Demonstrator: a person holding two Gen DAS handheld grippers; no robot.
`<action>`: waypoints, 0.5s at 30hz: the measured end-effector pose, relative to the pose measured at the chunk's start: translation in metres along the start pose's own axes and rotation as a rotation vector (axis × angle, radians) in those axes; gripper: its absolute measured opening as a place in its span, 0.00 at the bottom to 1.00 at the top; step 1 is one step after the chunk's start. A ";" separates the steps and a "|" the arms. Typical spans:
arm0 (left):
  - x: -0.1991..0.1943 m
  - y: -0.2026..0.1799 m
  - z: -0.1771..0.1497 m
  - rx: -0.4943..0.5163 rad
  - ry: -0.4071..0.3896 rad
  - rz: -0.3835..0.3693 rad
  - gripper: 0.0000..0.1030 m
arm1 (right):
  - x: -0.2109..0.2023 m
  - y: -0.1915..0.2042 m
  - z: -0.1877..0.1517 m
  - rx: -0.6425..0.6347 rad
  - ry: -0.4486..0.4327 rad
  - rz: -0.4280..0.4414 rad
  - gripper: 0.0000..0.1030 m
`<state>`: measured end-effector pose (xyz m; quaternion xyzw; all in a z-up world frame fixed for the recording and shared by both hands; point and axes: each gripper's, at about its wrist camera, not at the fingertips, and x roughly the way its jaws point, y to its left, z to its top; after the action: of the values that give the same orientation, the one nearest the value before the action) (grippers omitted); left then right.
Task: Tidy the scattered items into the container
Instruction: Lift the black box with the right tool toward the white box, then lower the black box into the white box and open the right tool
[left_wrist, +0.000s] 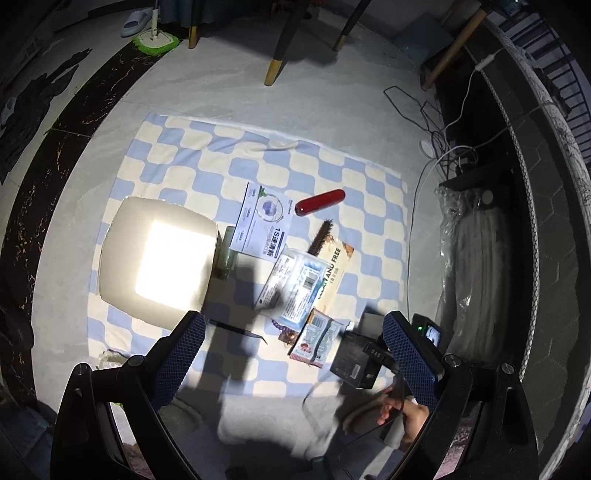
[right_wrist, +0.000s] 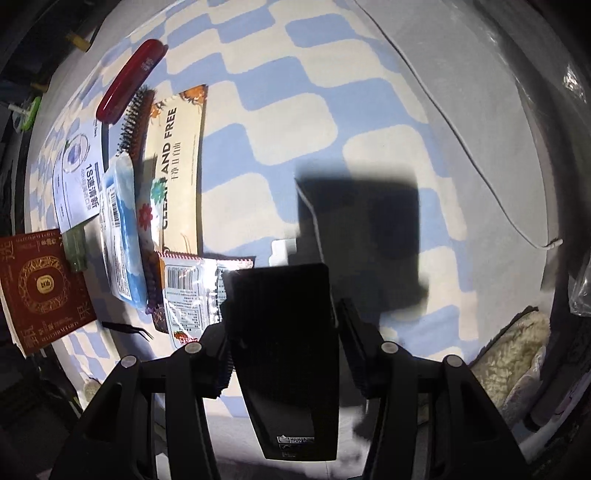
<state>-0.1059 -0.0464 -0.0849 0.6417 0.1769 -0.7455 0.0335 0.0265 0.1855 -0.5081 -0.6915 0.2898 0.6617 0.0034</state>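
So the right gripper (right_wrist: 284, 354) holds 1 flat black box (right_wrist: 284, 347). The left gripper (left_wrist: 291, 354) gapes wide and empty. At 9 o'clock the square cream container (left_wrist: 162, 258) looks empty; the rest is still scattered.

The box's (left_wrist: 159, 254) inside is glared out white; the black carton (right_wrist: 288, 354) hides part of the snack packet (right_wrist: 192, 291).

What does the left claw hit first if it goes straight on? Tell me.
Likely the blue wipes packet in the pile on the checked cloth, though depth is unclear; the open left claw holds nothing.
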 end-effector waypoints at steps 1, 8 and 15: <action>0.003 -0.001 0.001 0.003 0.008 0.008 0.94 | -0.002 -0.001 -0.001 0.003 -0.011 -0.011 0.43; 0.006 0.007 0.009 -0.040 0.056 -0.056 0.94 | -0.066 -0.030 0.003 0.241 -0.171 0.334 0.43; 0.014 0.023 0.006 -0.155 0.132 -0.252 0.94 | -0.128 -0.010 -0.009 0.497 -0.245 0.893 0.43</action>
<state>-0.1080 -0.0677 -0.1029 0.6575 0.3149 -0.6842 -0.0225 0.0441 0.2417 -0.3931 -0.3968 0.7019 0.5860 -0.0811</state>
